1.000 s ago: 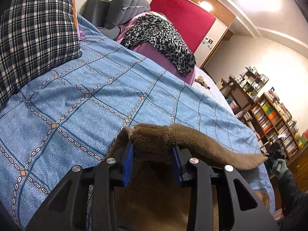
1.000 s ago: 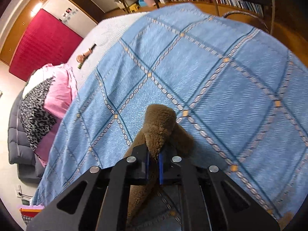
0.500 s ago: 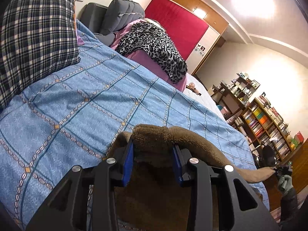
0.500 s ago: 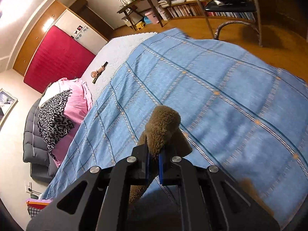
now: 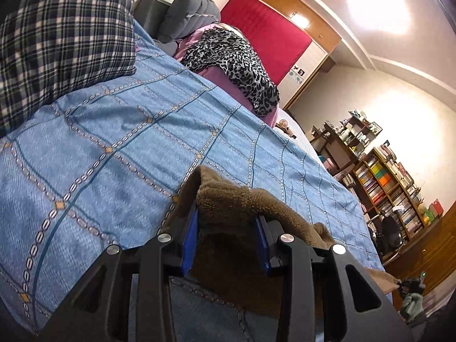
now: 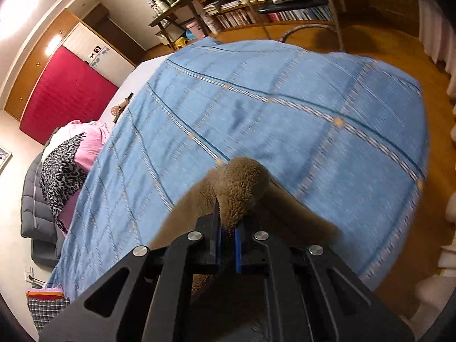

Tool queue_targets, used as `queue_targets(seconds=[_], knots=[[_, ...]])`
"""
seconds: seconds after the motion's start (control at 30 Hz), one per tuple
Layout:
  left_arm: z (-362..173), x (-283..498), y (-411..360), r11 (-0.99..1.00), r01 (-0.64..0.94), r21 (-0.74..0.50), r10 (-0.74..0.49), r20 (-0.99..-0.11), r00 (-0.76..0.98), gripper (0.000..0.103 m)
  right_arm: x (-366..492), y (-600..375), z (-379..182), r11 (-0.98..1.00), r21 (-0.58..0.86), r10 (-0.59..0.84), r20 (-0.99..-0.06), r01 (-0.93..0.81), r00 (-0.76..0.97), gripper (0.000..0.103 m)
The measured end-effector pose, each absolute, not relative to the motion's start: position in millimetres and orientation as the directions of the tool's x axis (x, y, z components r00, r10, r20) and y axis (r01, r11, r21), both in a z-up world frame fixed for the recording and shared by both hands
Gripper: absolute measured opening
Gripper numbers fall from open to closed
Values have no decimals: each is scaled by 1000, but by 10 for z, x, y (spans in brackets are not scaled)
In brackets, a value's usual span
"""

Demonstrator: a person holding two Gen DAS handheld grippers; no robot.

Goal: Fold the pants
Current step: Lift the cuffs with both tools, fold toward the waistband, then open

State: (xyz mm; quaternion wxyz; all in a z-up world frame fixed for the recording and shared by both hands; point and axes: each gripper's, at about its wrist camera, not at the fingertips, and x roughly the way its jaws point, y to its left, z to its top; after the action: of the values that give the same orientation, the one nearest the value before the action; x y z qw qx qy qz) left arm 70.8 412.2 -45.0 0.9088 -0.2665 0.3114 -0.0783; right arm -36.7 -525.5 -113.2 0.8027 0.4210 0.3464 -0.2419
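Observation:
The brown fleece pants hang between my two grippers above the blue patterned bedspread. My left gripper is shut on a thick bunch of the pants' edge, which fills the gap between its blue pads. The fabric stretches right towards my right gripper, small at the lower right edge. In the right wrist view my right gripper is shut on another bunch of the pants, lifted above the bedspread; the cloth drapes down on both sides.
A plaid pillow lies at the bed's left. A leopard-print cloth over pink bedding and grey cushions lie at the far end. Bookshelves and a chair stand on the wood floor beyond the bed's edge.
Both grippers have risen and drawn back from the bed with the pants held. The right gripper's view now takes in more of the floor and shelves.

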Motion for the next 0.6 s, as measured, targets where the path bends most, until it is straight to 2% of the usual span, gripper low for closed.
queue_targets(seconds=[0.2, 0.27, 0.4, 0.47, 0.5, 0.6], knots=[[-521, 676, 4127, 848, -37, -529, -304, -543, 783, 35, -565, -5255, -1308, 508, 519, -91, -761, 687, 642, 6], [-560, 671, 4094, 877, -33, -480, -282, -568, 774, 37, -562, -5250, -1368, 538, 489, -105, -770, 687, 630, 6], [-807, 662, 4111, 905, -84, -418, -232, -650, 724, 48, -538, -5214, -1718, 559, 454, -68, -809, 694, 584, 6], [-882, 624, 4129, 910, -105, -402, -212, -667, 714, 55, -589, -5209, -1869, 541, 477, -48, -805, 693, 592, 7], [-907, 603, 4141, 909, -127, -396, -194, -674, 713, 61, -622, -5217, -1907, 528, 497, -42, -795, 689, 605, 7], [-865, 573, 4141, 911, -135, -389, -181, -672, 718, 66, -682, -5247, -1947, 512, 536, -20, -774, 672, 633, 12]])
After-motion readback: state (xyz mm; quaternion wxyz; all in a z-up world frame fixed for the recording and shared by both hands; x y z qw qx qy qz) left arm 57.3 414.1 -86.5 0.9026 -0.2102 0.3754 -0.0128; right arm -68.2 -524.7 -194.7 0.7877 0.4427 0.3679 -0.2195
